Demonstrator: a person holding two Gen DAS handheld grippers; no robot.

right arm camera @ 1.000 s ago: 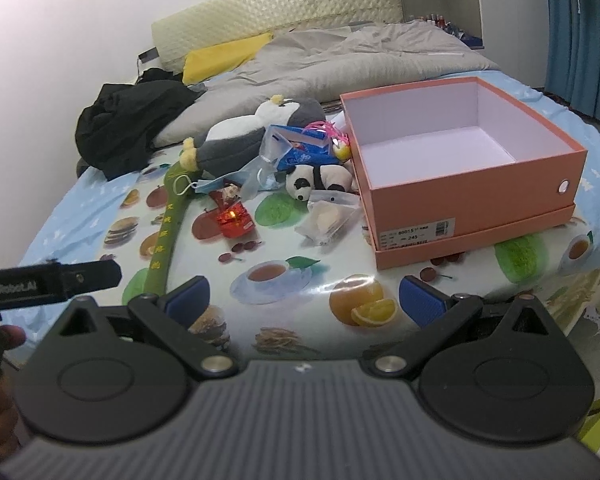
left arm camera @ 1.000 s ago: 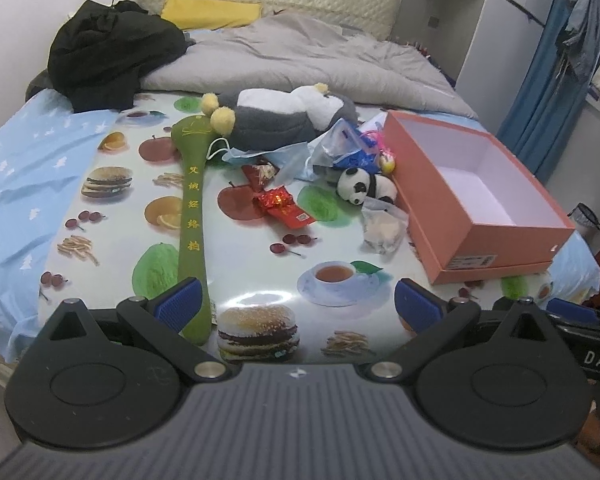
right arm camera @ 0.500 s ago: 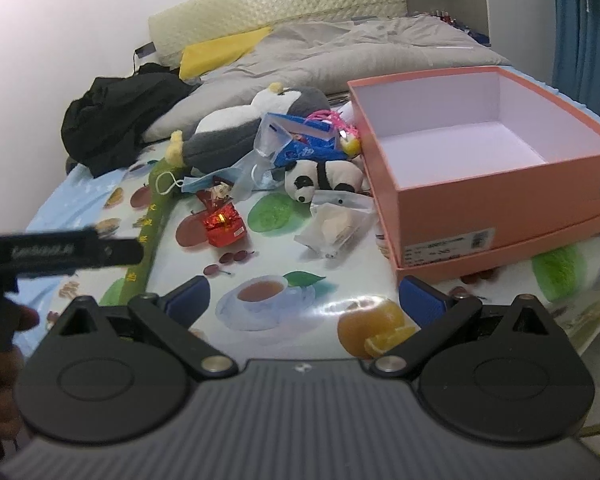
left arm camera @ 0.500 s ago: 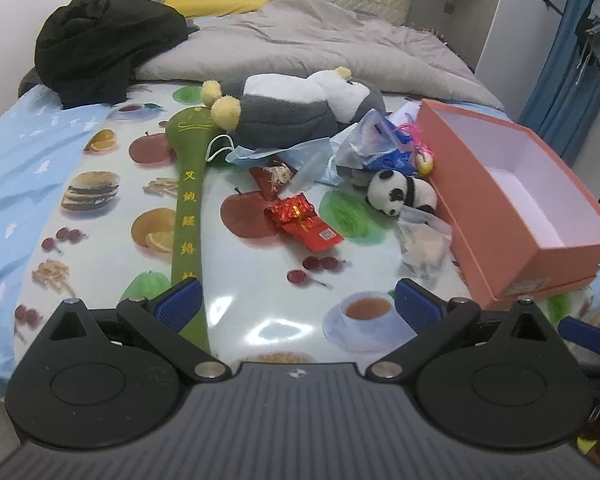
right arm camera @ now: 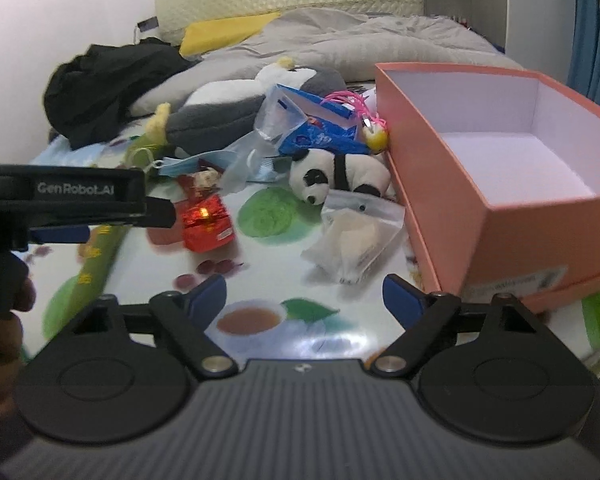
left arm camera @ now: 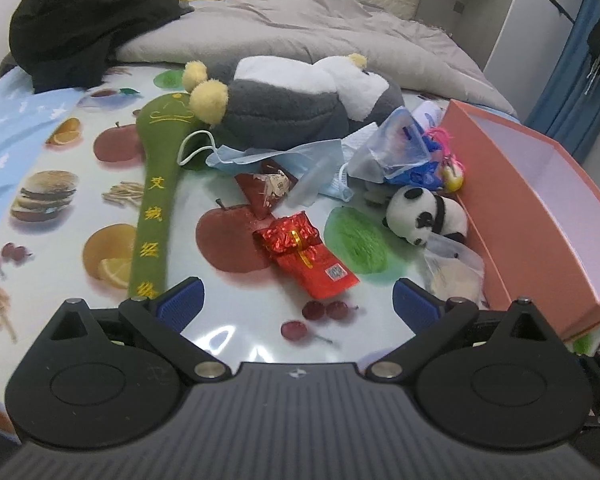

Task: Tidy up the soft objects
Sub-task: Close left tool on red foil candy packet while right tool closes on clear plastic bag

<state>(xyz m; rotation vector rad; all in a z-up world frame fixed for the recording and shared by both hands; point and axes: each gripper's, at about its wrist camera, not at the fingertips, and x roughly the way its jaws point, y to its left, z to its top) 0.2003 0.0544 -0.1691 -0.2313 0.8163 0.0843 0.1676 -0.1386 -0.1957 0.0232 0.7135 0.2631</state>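
The left tongs (left arm camera: 296,304) are being held released, blue pads wide apart and nothing between them, above the glossy fruit-printed cloth (left arm camera: 60,168) that is spread over the bed. The right tongs (right arm camera: 304,300) are likewise being held spread and empty, low over the same cloth, just in front of a printed teacup. In the right wrist view the left tool's black body is being seen from the side at the left edge.

The soft objects are lying in a loose heap ahead of both tongs. A small panda plush (left arm camera: 424,216) is lying on its side, close against the wall of an open salmon-coloured box (left arm camera: 540,216), whose white interior is being shown without contents. A clear pouch (right arm camera: 356,236) holding something pale is resting just in front of the panda, beside the box. A large grey-and-white plush (left arm camera: 300,104) with yellow feet is lying farther back, and a long green padded mallet (left arm camera: 156,200) with yellow embroidered characters is stretched out at its left. A blue face mask (left arm camera: 268,156) is draped before the big plush, and a red foil packet (left arm camera: 304,256) is lying nearest the left tongs. A crumpled blue-and-clear bag (left arm camera: 400,152) and a small yellow charm on pink cord (left arm camera: 452,172) are sitting behind the panda.
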